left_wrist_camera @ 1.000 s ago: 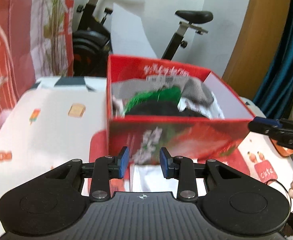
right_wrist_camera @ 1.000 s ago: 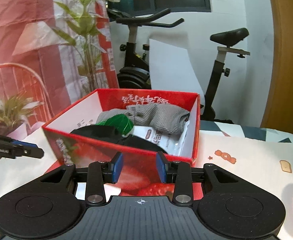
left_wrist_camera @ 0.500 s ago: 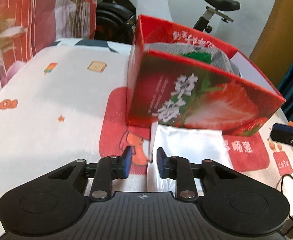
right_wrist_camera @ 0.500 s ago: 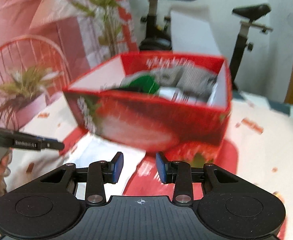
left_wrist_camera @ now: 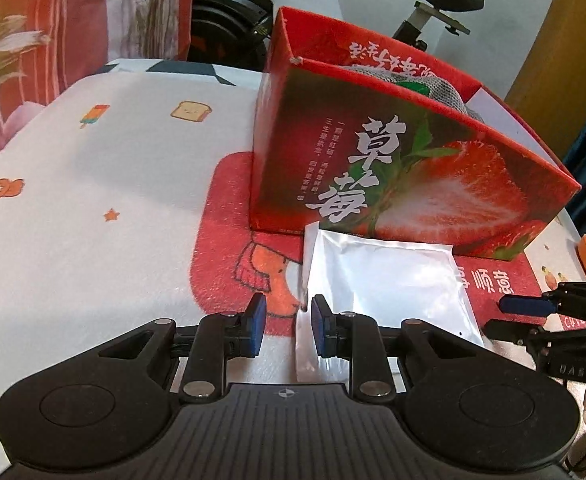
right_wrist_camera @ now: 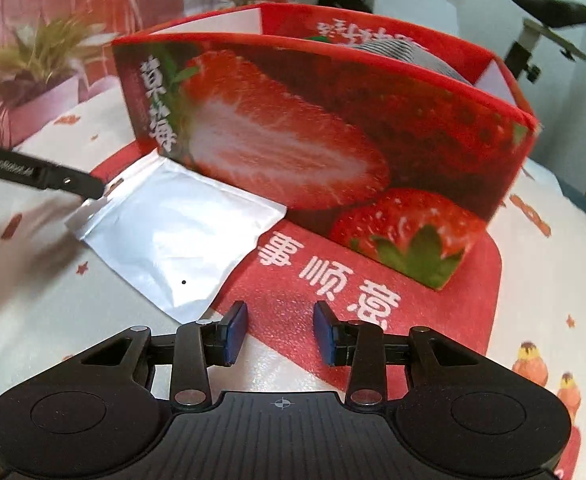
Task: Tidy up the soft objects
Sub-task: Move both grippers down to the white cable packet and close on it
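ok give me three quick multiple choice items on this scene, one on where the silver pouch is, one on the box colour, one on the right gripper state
1. Where does the silver pouch lie?
A. inside the box
B. on the cloth in front of the box
C. on the floor

2. What is the main colour of the strawberry box?
A. red
B. blue
C. yellow

3. What do the pads of the right gripper hold?
A. the pouch
B. the box wall
C. nothing

Answers: 1 B, the pouch lies flat on the tablecloth against the box's front wall. 2 A, its walls are red with strawberry print. 3 C, the jaws stand apart with only cloth showing between them.
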A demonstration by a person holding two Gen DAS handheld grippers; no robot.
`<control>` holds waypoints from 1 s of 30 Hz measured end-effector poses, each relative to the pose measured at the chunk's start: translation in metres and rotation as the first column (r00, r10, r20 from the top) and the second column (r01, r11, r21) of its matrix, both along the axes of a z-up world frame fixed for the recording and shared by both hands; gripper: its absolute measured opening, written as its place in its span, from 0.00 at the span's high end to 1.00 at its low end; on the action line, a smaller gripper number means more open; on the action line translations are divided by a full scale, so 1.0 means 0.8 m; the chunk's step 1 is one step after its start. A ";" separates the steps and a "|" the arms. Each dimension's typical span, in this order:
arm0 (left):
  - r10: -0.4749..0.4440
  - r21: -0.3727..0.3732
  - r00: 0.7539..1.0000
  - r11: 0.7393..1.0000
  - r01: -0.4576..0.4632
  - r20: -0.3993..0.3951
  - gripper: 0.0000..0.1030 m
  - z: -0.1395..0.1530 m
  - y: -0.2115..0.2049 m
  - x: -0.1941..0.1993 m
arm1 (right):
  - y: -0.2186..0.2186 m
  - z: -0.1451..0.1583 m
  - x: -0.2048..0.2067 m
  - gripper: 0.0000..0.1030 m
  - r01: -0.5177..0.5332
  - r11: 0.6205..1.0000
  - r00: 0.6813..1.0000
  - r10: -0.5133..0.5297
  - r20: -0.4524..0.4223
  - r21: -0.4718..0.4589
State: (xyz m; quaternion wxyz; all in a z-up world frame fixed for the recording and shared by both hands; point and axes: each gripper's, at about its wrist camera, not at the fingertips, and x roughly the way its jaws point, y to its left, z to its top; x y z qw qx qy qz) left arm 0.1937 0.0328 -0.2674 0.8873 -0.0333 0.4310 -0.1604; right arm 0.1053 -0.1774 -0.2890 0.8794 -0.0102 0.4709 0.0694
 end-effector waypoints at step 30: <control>-0.084 -0.033 0.996 0.996 0.083 -0.040 0.79 -0.015 -0.038 0.011 | 0.018 -0.002 0.012 0.61 -0.088 0.996 0.996 0.088 0.007 -0.009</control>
